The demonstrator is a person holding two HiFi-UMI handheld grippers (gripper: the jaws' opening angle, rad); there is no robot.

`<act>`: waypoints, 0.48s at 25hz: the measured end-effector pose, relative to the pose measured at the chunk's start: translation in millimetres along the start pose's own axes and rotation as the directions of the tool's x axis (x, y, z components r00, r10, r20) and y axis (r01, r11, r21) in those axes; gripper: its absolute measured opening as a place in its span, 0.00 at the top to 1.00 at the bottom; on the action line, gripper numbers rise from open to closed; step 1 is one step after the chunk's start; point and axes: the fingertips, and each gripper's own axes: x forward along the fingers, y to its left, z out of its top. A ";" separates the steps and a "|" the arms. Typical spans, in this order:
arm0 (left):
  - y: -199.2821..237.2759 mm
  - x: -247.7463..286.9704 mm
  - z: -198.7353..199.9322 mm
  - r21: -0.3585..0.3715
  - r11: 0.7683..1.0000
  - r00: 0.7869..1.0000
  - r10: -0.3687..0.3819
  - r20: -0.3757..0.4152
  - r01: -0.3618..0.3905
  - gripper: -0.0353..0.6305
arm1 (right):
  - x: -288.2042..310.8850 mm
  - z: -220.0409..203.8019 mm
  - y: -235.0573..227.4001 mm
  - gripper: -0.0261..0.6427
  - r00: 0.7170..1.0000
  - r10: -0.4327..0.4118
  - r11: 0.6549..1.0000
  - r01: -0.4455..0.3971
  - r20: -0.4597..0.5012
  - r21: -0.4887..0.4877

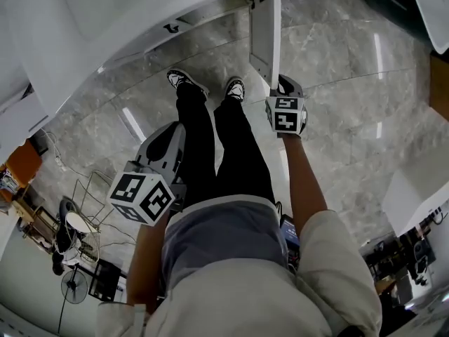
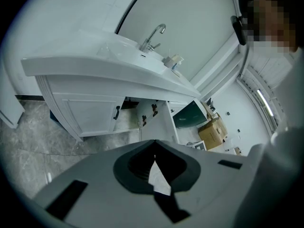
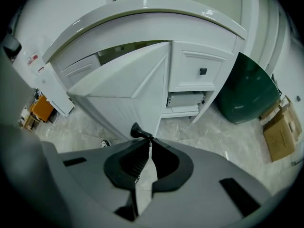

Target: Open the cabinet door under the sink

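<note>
White panelled cabinet door (image 3: 137, 82) stands swung out from the glossy white vanity (image 3: 199, 75), beneath its counter's curved front edge. The right gripper (image 3: 145, 137) pinches the door's small black handle (image 3: 137, 130) (the head view hides it). The left gripper (image 2: 154, 144), jaws together, holds nothing; its view alone shows one chrome tap (image 2: 153, 37).

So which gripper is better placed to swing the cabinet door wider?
Right. The right gripper is shut on the handle of the open cabinet door. The left gripper is shut, empty, and held well back from the cabinet.
</note>
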 end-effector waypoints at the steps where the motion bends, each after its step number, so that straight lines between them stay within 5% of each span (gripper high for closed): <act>1: -1.4 1.8 -1.8 0.002 1.000 1.000 -0.001 -0.007 0.001 0.95 | -0.3 -1.2 -4.1 0.92 1.000 0.010 1.000 -0.010 -0.005 -0.019; 12: -30.5 24.1 -7.2 0.045 0.998 0.998 -0.039 -0.058 0.042 0.95 | -3.1 -6.2 -49.3 0.92 0.995 0.104 0.991 -0.104 -0.004 -0.088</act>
